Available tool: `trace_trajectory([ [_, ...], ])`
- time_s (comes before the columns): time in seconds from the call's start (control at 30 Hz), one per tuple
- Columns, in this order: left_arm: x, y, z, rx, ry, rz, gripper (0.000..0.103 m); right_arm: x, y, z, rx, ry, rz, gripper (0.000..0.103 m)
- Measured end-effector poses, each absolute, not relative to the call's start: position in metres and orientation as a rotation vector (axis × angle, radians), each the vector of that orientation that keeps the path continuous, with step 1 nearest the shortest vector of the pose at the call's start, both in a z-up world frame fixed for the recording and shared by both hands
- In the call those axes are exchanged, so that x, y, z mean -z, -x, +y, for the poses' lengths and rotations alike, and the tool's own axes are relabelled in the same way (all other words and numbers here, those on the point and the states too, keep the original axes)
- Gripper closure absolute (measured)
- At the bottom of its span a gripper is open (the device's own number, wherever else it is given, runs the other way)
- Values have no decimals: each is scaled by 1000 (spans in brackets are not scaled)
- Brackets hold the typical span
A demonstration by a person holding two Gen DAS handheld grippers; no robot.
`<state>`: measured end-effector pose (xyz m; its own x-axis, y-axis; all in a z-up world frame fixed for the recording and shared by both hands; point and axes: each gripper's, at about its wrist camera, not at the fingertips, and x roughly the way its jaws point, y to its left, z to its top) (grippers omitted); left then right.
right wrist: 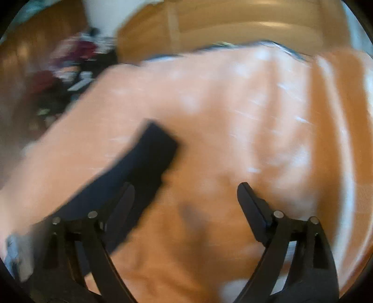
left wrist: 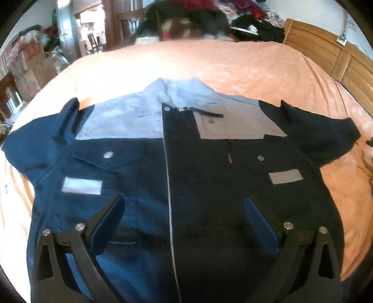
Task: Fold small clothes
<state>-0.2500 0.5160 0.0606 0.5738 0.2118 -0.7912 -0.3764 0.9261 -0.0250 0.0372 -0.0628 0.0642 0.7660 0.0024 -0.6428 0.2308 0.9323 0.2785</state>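
Observation:
A small navy work jacket (left wrist: pixel 198 181) with a pale grey-blue yoke and collar lies flat, front up, on the orange bedspread (left wrist: pixel 209 65), both short sleeves spread out. My left gripper (left wrist: pixel 184 202) hovers open over the jacket's lower front, nothing between its fingers. In the blurred right wrist view, my right gripper (right wrist: pixel 186 188) is open above the bedspread (right wrist: pixel 244 116). Its left finger (right wrist: pixel 121 209) sits over the dark sleeve (right wrist: pixel 144 160) of the jacket, which reaches in from the lower left. I cannot tell whether it touches the cloth.
A pile of dark and red clothes (left wrist: pixel 198 21) lies at the bed's far edge. A wooden headboard (left wrist: pixel 326 56) runs along the right. Cardboard boxes (left wrist: pixel 32 67) and clutter stand off the bed to the left. A wooden surface (right wrist: pixel 233 28) shows beyond the bed.

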Motion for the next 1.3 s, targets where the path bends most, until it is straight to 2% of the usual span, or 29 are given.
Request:
trace_trajectory([
  [0.03,-61,250,516,-348,196,893,1,-64,-41,-61,6,-413,693,8],
  [0.1,-63,250,520,-343,194,888,1,-55,-58,-66,-199,-579,761,9],
  [0.17,-63,247,523,-340,206,892,1,-38,-75,-83,-223,-723,829,13],
  [0.27,-63,244,528,-343,226,887,1,-17,-90,-98,-259,-852,878,27],
  [0.33,-63,243,532,-346,236,882,1,-16,-101,-96,-287,-823,900,35],
  [0.47,-63,239,532,-346,239,872,1,-18,-106,-93,-220,-765,902,37],
  [0.53,-64,238,531,-344,237,866,1,-16,-107,-94,-195,-758,911,44],
  [0.73,-64,237,530,-343,238,854,1,-2,-88,-105,-150,-756,917,44],
  [0.93,-62,235,527,-340,237,849,1,-5,-118,-101,-191,-735,888,44],
  [0.97,-63,235,526,-343,236,842,1,-6,-122,-97,-189,-718,897,47],
  [1.03,-66,237,526,-344,237,832,1,-12,-121,-87,-207,-696,909,97],
  [1.13,-73,239,530,-355,245,806,1,-51,-101,-35,-369,-654,839,97],
  [1.3,-92,241,554,-390,276,739,1,-111,-61,144,-783,-585,815,97],
])
